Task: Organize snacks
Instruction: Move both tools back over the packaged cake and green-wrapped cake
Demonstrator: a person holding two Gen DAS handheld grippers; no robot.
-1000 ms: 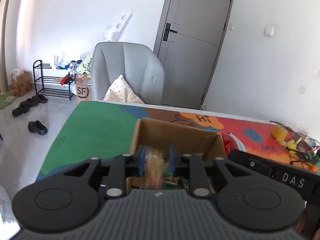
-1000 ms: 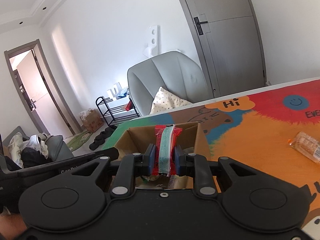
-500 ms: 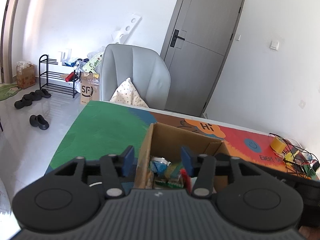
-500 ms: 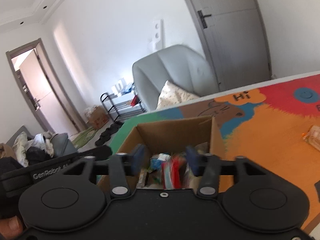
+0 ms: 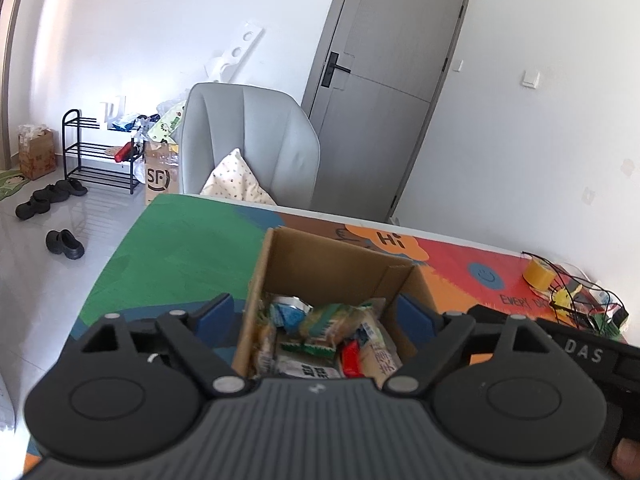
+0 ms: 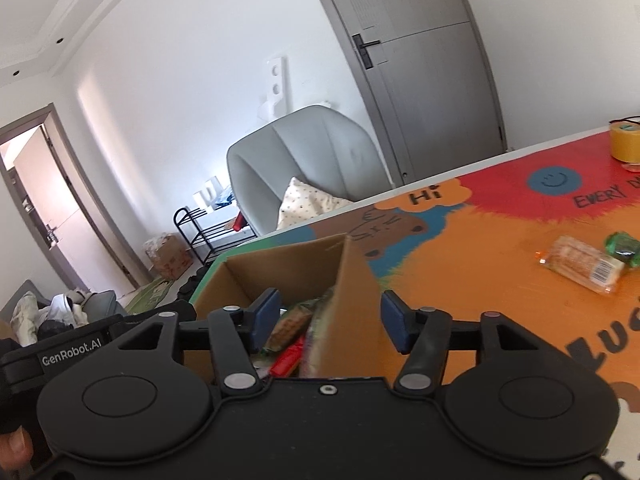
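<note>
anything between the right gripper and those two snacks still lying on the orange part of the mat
Nothing visible. The right gripper, jaws just opened and empty, hangs over the cardboard box. The clear-wrapped snack and green-wrapped snack lie to its right, with only bare mat between.

i see the open cardboard box (image 5: 340,276) upright on the worktop, flaps up, packed with loose snack packets (image 5: 332,332) in green, blue, red and tan. off to its right, two more lie flat and touching: a clear-wrapped biscuit pack (image 6: 580,264) and a small green packet (image 6: 622,245).
</note>
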